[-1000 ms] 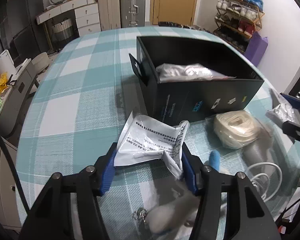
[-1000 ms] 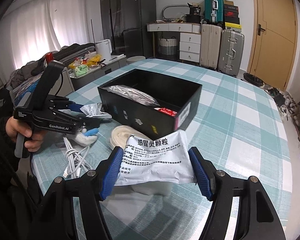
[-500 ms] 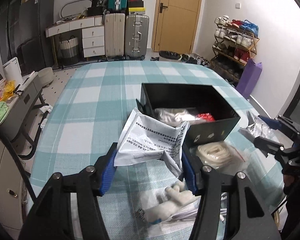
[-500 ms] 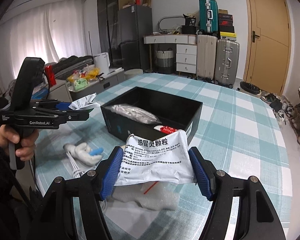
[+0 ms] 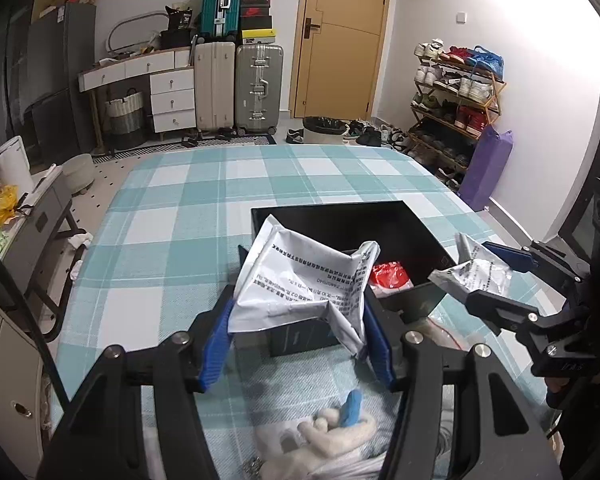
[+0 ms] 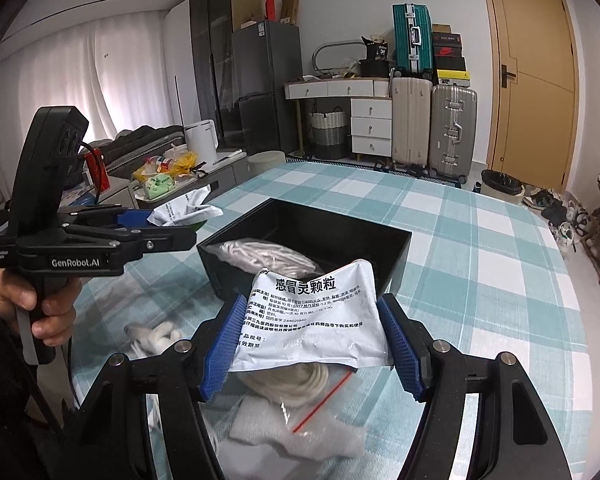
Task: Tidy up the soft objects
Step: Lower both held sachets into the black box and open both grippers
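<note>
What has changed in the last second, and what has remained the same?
Both grippers rose away from the table, so the black box now sits lower in both views. The left gripper stays shut on its crumpled sachet, and the right gripper stays shut on its flat sachet. Nothing was released. The box, the bagged rope and the white plush toy lie where they were.

1. The left gripper (image 5: 296,336) had a matte black frame, ribbed blue pads and silver screws.
2. Its black pistol handle carried white "GenRobot.AI" lettering and a thin black cable.
3. The right gripper (image 6: 314,346) matched it.
4. The left hand (image 6: 40,304) showed bare skin.
</note>
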`<state>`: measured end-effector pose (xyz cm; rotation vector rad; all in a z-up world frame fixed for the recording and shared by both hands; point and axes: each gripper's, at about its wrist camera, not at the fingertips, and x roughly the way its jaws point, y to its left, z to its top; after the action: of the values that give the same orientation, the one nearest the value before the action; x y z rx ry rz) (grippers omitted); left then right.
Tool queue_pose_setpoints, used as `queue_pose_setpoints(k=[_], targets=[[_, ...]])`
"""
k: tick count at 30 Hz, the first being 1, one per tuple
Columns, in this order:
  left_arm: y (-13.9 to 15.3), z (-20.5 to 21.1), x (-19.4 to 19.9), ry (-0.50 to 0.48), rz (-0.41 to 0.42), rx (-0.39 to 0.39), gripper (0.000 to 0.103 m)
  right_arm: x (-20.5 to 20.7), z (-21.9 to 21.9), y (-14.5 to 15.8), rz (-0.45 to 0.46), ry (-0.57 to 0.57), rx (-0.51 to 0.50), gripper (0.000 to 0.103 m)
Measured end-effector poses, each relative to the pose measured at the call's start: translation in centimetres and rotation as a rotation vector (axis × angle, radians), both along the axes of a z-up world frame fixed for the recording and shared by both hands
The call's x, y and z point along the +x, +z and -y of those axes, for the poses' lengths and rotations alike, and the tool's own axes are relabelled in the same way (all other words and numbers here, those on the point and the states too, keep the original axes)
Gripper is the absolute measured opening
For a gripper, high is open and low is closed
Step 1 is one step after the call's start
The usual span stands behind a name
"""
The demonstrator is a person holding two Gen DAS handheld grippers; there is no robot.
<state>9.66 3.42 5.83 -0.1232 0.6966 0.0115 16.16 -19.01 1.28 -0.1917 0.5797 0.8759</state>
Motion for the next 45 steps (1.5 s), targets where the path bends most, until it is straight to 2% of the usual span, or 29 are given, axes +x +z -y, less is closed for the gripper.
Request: queue_pose_setpoints(k=[12,22,36,45], targets=[[-0.4,0.9,3.0,-0.018,-0.011,0.003,0.057,2.4,-1.6,0.3,-0.002,-0.005,-0.014,0.069],[-1.7,1.1,4.9,-0.015,-0.049,0.012,0.057,4.0,-3.6,-0.8,-0.013,-0.003,-0.049,0.069],[-2.7,1.4,7.0,-0.044,-0.071,0.011,0.058,5.6,-5.5,-1.6,0.044,0.010,-0.121,0.069],[-2.9,1.9,7.5,-0.051,-0.062,0.050,0.059,6.6,-6.3,-2.0,0.080,0.030,-0.140,0.069]])
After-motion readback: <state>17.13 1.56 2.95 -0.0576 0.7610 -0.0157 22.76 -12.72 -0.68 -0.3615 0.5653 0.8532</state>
